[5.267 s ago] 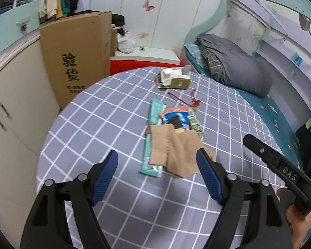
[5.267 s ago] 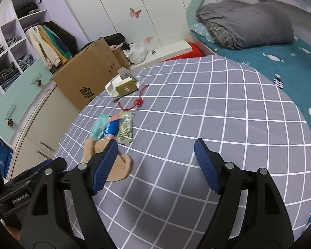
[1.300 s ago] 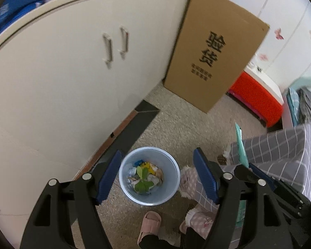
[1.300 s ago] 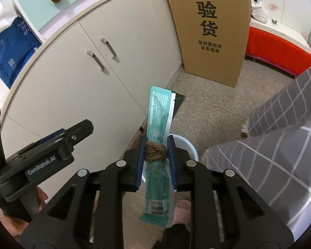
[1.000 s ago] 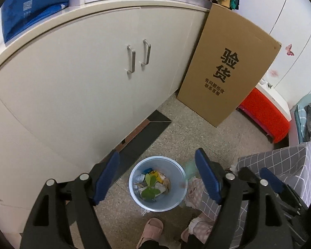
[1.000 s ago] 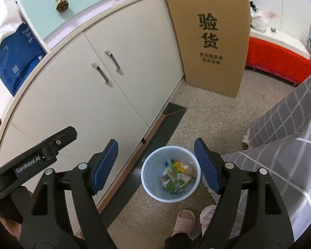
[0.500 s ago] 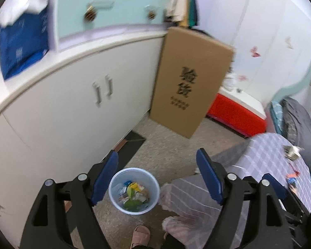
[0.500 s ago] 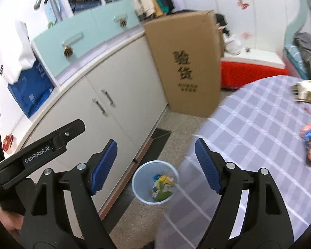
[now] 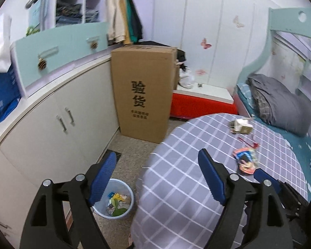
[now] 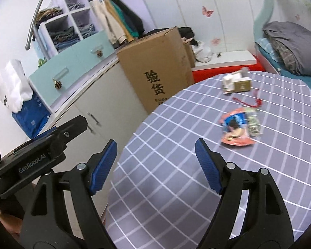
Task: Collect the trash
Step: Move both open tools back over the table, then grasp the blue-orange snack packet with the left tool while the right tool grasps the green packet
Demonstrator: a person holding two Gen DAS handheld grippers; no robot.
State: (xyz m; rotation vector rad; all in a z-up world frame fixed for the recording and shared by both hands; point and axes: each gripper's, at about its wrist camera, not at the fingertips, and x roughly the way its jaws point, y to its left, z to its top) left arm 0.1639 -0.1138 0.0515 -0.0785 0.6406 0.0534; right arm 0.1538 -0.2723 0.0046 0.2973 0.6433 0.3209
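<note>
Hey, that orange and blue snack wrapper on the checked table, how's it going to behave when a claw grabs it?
The snack wrapper looks crumpled and thin, so probably floppy and very light. Its glossy film may slip between pads. Lying nearly flat on the tablecloth, it likely needs pinching at a raised edge.

I'm looking at a small bedroom with lilac walls and a white wardrobe (image 9: 207,41) wearing butterfly stickers. A cream cabinet (image 9: 51,124) is running along the left under mint drawers (image 9: 58,49), with clothes hanging above. A tall cardboard box (image 9: 141,91) is standing on the speckled floor (image 9: 132,147). A bunk bed (image 9: 280,95) is sitting right, beside the grey checked tablecloth (image 9: 186,166).
</note>
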